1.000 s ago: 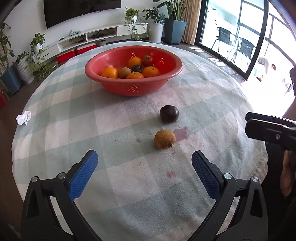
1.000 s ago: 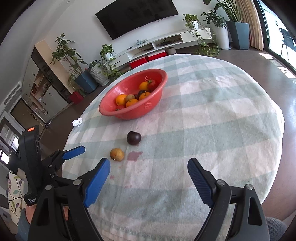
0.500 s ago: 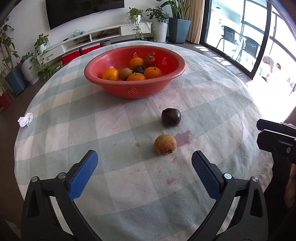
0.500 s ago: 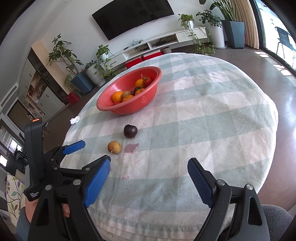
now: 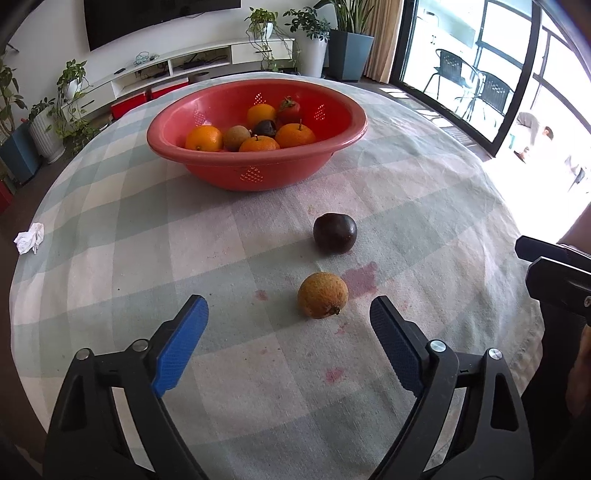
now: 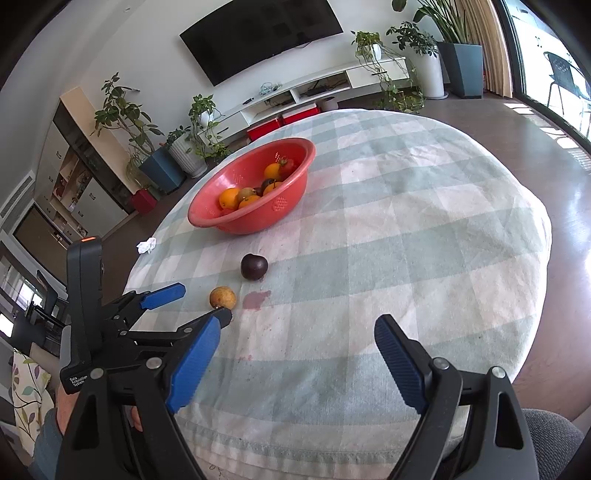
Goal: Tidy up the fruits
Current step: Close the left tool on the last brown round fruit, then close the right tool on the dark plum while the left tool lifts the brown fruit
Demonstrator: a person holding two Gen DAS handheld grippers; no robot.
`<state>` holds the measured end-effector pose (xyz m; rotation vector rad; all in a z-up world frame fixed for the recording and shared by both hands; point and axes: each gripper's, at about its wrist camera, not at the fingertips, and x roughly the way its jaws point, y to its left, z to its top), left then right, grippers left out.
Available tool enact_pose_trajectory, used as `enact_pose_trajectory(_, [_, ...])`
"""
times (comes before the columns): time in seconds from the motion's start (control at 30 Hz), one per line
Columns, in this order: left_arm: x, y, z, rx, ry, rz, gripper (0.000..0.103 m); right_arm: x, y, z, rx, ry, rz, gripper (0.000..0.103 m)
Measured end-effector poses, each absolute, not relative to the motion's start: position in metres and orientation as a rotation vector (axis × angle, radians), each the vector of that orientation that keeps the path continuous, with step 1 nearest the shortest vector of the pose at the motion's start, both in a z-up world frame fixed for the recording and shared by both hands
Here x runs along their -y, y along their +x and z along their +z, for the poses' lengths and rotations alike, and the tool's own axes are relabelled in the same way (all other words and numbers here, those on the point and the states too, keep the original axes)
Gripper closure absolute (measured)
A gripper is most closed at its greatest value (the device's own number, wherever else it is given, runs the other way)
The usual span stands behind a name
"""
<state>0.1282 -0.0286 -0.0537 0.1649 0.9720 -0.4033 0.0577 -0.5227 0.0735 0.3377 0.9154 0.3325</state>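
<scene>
Round table (image 5: pixel 110 229) under checked green-and-white cloth, stained pink. Near its front edge, rough yellow-orange fruit (image 5: pixel 322 295) and dark purple fruit (image 5: pixel 335 233) — apart, bare. Red bowl (image 5: pixel 255 173) toward far edge, heaped with oranges (image 5: pixel 204 137). Left gripper (image 5: pixel 288 325) spread wide, empty; right gripper (image 6: pixel 295 354) likewise — partly cut off. Crumpled tissue (image 5: pixel 29 238) at left edge.

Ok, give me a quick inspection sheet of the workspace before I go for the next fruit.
Surface: round table under a checked cloth with reddish stains.
Job's things: red basket holding oranges and other fruit; dark round fruit and yellow-brown fruit loose on the cloth.
Clutter: crumpled white tissue near the table edge.
Grippers: left gripper open, near the yellow-brown fruit; right gripper open, empty.
Cables: nothing seen on the table.
Surroundings: wall TV, potted plants, glass doors.
</scene>
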Motion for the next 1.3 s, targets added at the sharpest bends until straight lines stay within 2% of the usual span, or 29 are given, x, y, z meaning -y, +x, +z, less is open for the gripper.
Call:
enact_pose_trajectory(0.1, [0.030,0.128,-0.055,-0.972,0.164,-0.413,0.019,0.523,0.058,0.073,-0.916,0.337,0.333,0.015])
enact_pose_trajectory(0.17, [0.032,0.128,-0.056,-0.977,0.164,-0.431,0.028,0.523,0.058,0.074,-0.918,0.337,0.335,0.015])
enact_pose_trajectory(0.23, [0.034,0.129,-0.057,-0.983,0.168,-0.445,0.042,0.522,0.058,0.074,-0.916,0.334,0.333,0.015])
enact_pose_trajectory(0.33, [0.037,0.131,-0.060,-0.992,0.175,-0.448,0.048,0.523,0.058,0.074,-0.915,0.335,0.334,0.015])
enact_pose_trajectory(0.47, [0.038,0.133,-0.062,-0.996,0.177,-0.451,0.052,0.522,0.059,0.074,-0.914,0.331,0.334,0.015])
enact_pose_trajectory(0.63, [0.042,0.133,-0.062,-0.993,0.178,-0.474,0.070,0.521,0.060,0.075,-0.915,0.323,0.337,0.016])
enact_pose_trajectory(0.83, [0.046,0.131,-0.063,-0.983,0.188,-0.490,0.076,0.518,0.060,0.077,-0.915,0.313,0.339,0.016])
enact_pose_trajectory(1.3, [0.014,0.109,-0.054,-0.952,0.109,-0.468,0.076,0.487,0.094,0.082,-0.920,0.142,0.392,0.019])
